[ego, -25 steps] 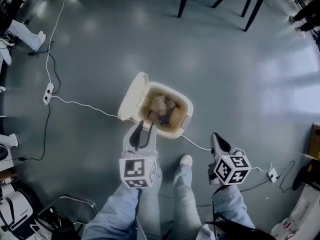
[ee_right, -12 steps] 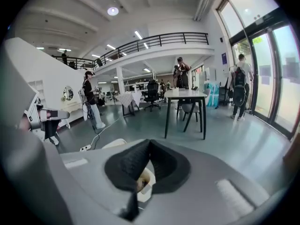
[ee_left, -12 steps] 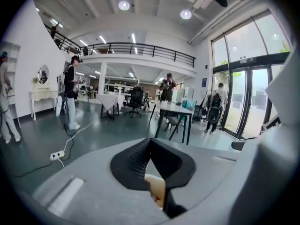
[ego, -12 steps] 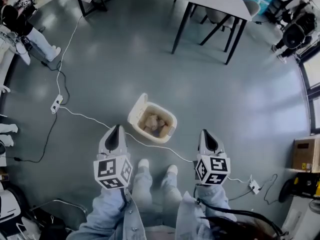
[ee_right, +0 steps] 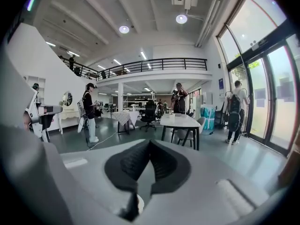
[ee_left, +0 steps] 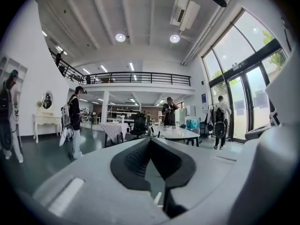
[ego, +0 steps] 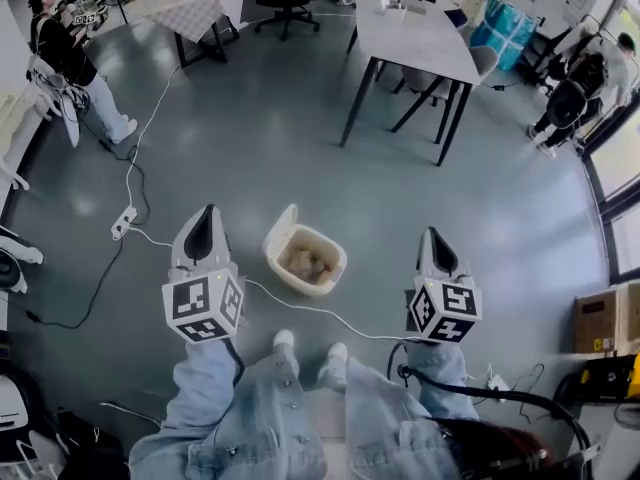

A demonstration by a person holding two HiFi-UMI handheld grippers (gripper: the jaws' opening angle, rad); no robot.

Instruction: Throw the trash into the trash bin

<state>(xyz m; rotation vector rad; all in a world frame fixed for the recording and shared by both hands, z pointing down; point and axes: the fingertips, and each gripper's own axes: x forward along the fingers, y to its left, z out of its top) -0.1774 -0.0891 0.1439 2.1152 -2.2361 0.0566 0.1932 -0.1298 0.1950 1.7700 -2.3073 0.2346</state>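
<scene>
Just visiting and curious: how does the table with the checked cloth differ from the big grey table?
The table with the checked cloth is covered and looks smaller; the grey table is bare-topped and longer. The cloth one stands far left, the grey one further right. Both have dark legs and stand beyond the bin.

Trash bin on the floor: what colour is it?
The trash bin is cream, its lid flipped open; the head view shows it best.

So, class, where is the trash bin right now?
In the head view the bin stands on the floor at centre, lid open, between the left gripper and the right gripper, just ahead of the person's shoes.
</scene>
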